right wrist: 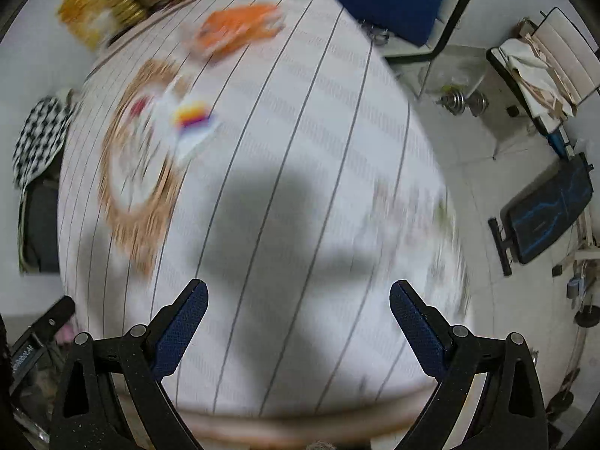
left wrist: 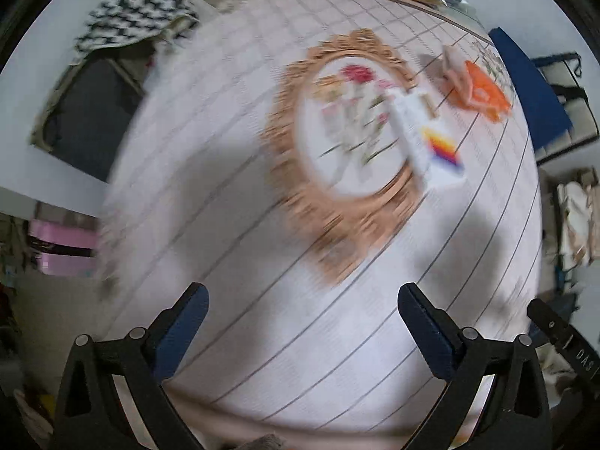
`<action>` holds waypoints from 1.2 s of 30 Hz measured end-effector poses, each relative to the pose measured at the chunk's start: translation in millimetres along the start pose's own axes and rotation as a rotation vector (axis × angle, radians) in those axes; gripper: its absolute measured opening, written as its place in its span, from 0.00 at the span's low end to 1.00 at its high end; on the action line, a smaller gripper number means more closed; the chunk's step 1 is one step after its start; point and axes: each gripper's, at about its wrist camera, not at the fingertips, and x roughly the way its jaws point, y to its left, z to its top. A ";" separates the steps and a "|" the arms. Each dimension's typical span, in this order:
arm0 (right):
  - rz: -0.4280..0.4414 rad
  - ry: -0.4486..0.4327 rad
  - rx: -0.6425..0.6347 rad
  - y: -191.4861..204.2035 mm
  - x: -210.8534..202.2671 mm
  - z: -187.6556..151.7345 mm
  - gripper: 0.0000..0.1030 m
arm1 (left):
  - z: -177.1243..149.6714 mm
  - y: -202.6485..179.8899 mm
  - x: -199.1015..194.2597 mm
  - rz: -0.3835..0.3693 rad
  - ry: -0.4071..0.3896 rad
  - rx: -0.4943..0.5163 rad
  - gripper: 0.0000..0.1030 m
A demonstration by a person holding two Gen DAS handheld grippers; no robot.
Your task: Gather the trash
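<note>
Left gripper (left wrist: pixel 303 322): jaws wide, empty, above bare tablecloth (left wrist: pixel 232 262). White carton (left wrist: pixel 427 138) lies ahead-right, long axis running away, across the print's gilt oval. Orange wrapper (left wrist: pixel 483 92) beyond. Right gripper (right wrist: pixel 298 318): released, empty; both pieces lie ahead-left, neither arm clearly nearer.

A white carton (left wrist: pixel 425 142) with a yellow, red and purple striped patch lies flat on the cloth-covered surface (left wrist: pixel 262 318), its long side overlapping the edge of the gold-framed floral print on the cloth. An orange wrapper (left wrist: pixel 483 93) lies crumpled further back, near the far edge of the surface, with a pale crumpled piece (left wrist: pixel 455 69) touching its side. Both frames are motion-blurred, so printed text on the items cannot be read; the carton and wrapper lie near each other but apart.
</note>
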 end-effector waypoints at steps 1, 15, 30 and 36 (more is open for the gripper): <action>-0.002 -0.001 0.007 -4.7 5.7 27.7 0.96 | 15.0 -10.2 6.2 -0.013 0.014 -0.013 1.00; 0.075 -0.019 -0.006 4.5 58.1 269.4 0.96 | 140.7 -94.8 126.2 -0.042 0.211 -0.127 0.90; 0.109 0.036 -0.193 88.5 128.9 319.3 0.93 | 133.7 -19.0 105.1 0.035 0.113 -0.029 0.72; 0.077 -0.015 -0.186 90.6 126.5 302.3 0.35 | 135.0 -35.5 101.6 0.053 0.076 0.001 0.68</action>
